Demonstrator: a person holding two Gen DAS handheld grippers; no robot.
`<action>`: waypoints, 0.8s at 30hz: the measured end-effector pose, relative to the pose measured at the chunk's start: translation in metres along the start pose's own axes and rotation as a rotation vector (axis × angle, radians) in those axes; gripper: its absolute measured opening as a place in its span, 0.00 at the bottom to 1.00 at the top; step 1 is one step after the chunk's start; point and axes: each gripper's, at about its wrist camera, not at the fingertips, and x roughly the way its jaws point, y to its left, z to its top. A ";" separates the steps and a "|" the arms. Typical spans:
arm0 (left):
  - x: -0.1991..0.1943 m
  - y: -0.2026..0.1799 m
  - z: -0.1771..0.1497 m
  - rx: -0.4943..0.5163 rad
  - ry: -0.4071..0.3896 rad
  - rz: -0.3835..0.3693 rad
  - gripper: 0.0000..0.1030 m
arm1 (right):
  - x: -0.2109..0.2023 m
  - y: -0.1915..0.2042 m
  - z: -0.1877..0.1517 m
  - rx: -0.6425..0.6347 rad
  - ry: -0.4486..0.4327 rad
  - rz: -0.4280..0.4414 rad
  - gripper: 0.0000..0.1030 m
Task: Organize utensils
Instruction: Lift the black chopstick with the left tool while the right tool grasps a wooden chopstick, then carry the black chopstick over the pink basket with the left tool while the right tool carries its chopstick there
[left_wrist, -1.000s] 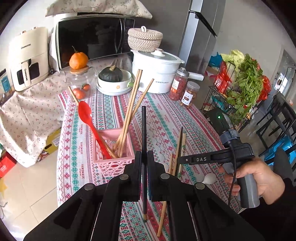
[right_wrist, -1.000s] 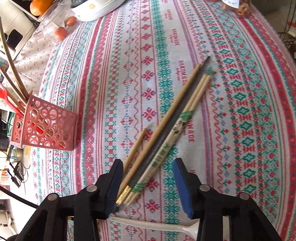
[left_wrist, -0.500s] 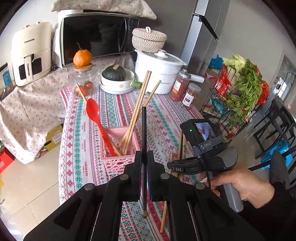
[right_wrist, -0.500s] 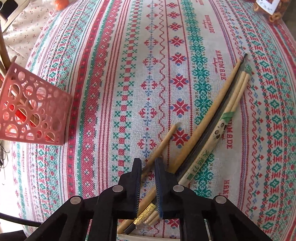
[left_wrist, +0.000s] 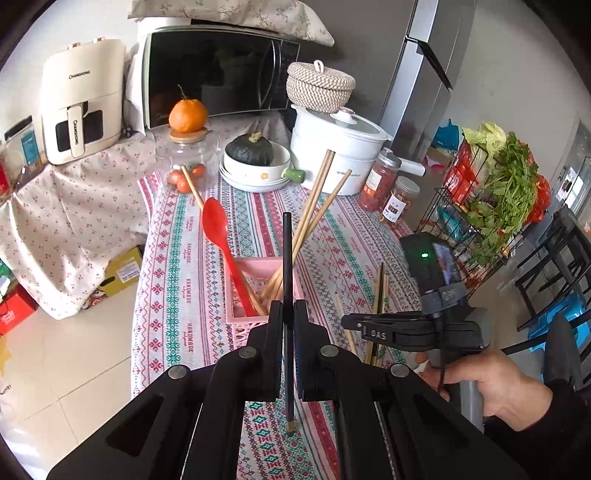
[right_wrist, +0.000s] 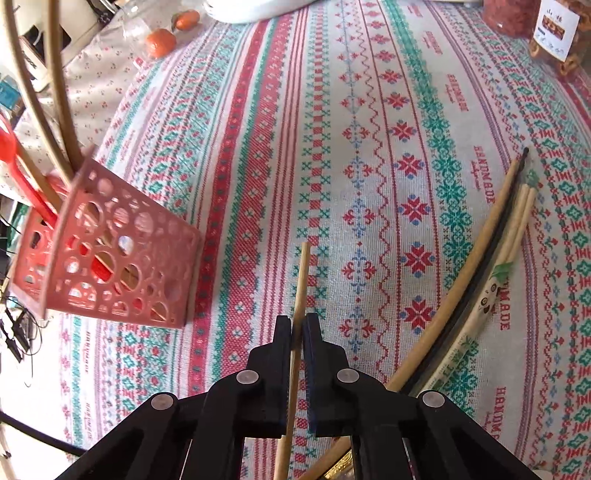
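Left wrist view: left tongs (left_wrist: 288, 325) are pointing forward over a surface (left_wrist: 177, 258) that is wearing a red, green and white patterned cloth.
Left tongs: jaws are pressing nearly together, gripping a black chopstick (left_wrist: 287, 266) that is standing almost upright, its top rising above the jaws and its brass-tipped end hanging below them.
Pink basket (left_wrist: 255, 284): it is sitting on the surface just beyond the left tongs, holding a red spoon (left_wrist: 218, 232) and several wooden chopsticks (left_wrist: 314, 206) that are leaning outward.
Right hand (left_wrist: 495, 384): it is gripping the handle of the other tool at the right of this view, beside loose chopsticks lying on the cloth.
Right wrist view: right tongs (right_wrist: 297, 332) are hovering over the same patterned cloth.
Right tongs: jaws are closing to a narrow slit, pinching a single pale wooden chopstick (right_wrist: 302, 284) that is running between them and pointing forward.
Loose chopsticks (right_wrist: 480, 266): a light wooden one, a black one and a paper-sleeved pair are lying together on the cloth to the right of the right tongs.
Basket in this view: it is standing at the left, well apart from the loose chopsticks.
Background: a microwave (left_wrist: 218, 70), a white pot (left_wrist: 340, 147) and jars (left_wrist: 380, 181) are standing at the far end.
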 end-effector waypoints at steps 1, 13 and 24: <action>-0.002 0.000 0.000 0.001 -0.007 0.004 0.05 | -0.009 0.001 0.000 -0.008 -0.026 0.010 0.05; -0.045 -0.019 0.012 0.028 -0.145 -0.019 0.05 | -0.137 0.018 -0.037 -0.114 -0.361 0.104 0.04; -0.091 -0.016 0.034 -0.014 -0.348 -0.028 0.05 | -0.208 0.037 -0.042 -0.193 -0.594 0.101 0.04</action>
